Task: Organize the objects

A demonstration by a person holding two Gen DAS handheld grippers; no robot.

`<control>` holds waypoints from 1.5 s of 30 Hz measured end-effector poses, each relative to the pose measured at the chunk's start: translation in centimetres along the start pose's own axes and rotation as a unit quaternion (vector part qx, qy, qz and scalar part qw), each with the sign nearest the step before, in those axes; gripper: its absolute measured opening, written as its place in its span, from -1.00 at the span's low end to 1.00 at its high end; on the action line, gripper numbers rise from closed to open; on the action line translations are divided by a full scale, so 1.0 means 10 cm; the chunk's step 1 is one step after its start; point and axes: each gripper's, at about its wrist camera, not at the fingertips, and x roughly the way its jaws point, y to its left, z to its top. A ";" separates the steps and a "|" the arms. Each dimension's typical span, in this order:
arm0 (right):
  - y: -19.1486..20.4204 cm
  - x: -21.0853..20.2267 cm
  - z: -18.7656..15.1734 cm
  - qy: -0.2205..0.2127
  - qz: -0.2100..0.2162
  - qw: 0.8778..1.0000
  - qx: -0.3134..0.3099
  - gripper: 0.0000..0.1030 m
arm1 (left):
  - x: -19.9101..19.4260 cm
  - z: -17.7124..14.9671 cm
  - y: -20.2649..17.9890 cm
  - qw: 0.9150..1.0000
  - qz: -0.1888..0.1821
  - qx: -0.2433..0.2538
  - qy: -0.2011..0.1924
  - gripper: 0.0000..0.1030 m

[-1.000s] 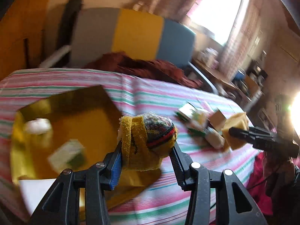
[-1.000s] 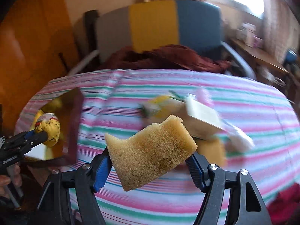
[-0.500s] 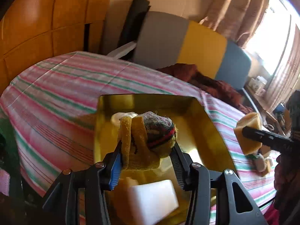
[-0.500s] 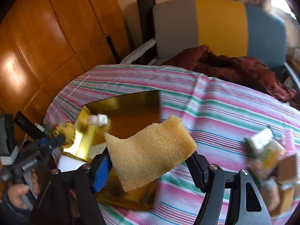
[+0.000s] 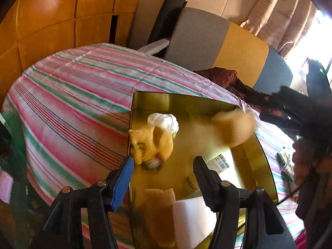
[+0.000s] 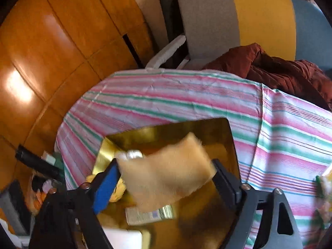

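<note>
A gold tray (image 5: 182, 101) (image 6: 232, 143) lies on the striped tablecloth. My left gripper (image 5: 164, 166) is open over the tray; the yellow striped sock bundle (image 5: 151, 145) lies loose in the tray just past its fingertips, next to a white crumpled bag (image 5: 164, 121). My right gripper (image 6: 166, 174) is shut on a yellow sponge (image 6: 166, 172) and holds it above the tray; the sponge shows blurred in the left wrist view (image 5: 234, 128). A small printed packet (image 6: 149, 213) (image 5: 217, 162), a white block (image 5: 193, 222) and another yellow sponge (image 5: 159, 213) lie in the tray.
The round table (image 5: 72, 95) stands beside a wooden wall (image 6: 51, 41). A grey, yellow and blue chair (image 6: 249, 20) with a dark red cloth (image 6: 280, 70) stands behind it. Small packets (image 5: 284, 159) lie on the table right of the tray.
My left gripper has opened and let the sock bundle drop into the tray. My right gripper has carried the sponge leftwards to above the tray.
</note>
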 end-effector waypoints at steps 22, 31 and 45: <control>0.01 -0.42 -0.69 -0.009 -0.018 0.999 -0.034 0.83 | -0.59 -0.17 -0.45 0.996 0.020 0.062 -0.058 0.17; 0.02 -0.73 -0.88 -0.035 -0.027 0.998 -0.043 0.84 | -0.69 -0.23 -0.64 0.994 0.012 0.089 -0.064 0.17; -0.51 -1.19 -1.18 -0.060 -0.061 0.996 0.007 0.86 | -0.68 -0.35 -1.15 0.987 -0.021 0.150 -0.054 0.17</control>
